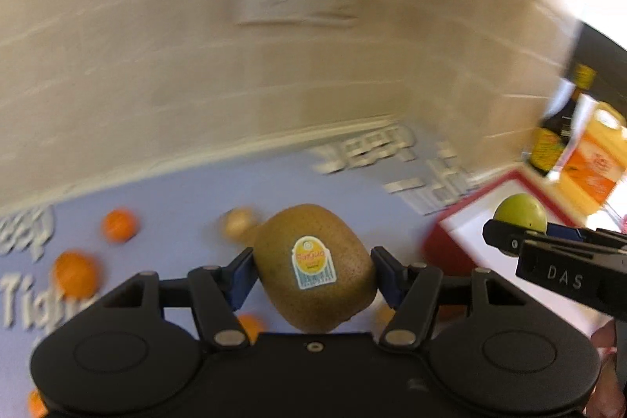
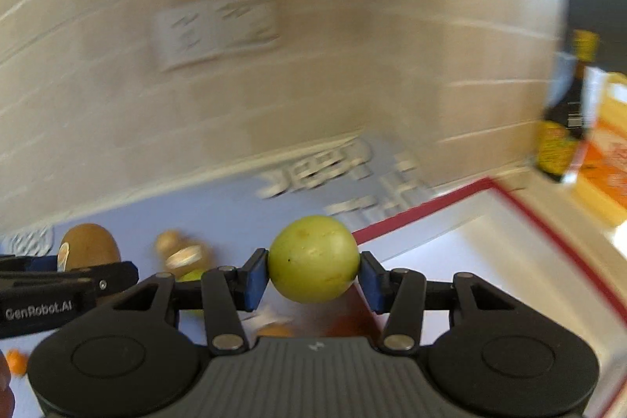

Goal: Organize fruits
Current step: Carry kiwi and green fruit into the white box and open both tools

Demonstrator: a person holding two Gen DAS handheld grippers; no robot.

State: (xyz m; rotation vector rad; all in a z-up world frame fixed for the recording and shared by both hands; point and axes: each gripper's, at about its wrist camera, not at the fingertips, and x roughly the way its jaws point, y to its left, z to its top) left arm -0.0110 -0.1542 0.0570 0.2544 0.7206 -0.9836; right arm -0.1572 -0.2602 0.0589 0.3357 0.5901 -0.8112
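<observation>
My left gripper (image 1: 313, 271) is shut on a brown kiwi (image 1: 313, 267) with a sticker, held above the blue mat (image 1: 188, 198). The blue pads press its two sides. To its right the right gripper (image 1: 509, 241) carries a green round fruit (image 1: 521, 212) over the tray. In the right wrist view my right gripper (image 2: 313, 269) is shut on that green fruit (image 2: 313, 257), lifted above the mat near the red-rimmed white tray (image 2: 490, 241). The left gripper and its kiwi (image 2: 88, 245) show at the left edge.
Several oranges (image 1: 117, 224) and another brown fruit (image 1: 239, 222) lie on the mat; one more kiwi (image 2: 184, 253) lies below. A beige tiled wall (image 1: 196, 65) stands behind. A dark bottle (image 1: 556, 128) and an orange carton (image 1: 595, 163) stand past the tray at the right.
</observation>
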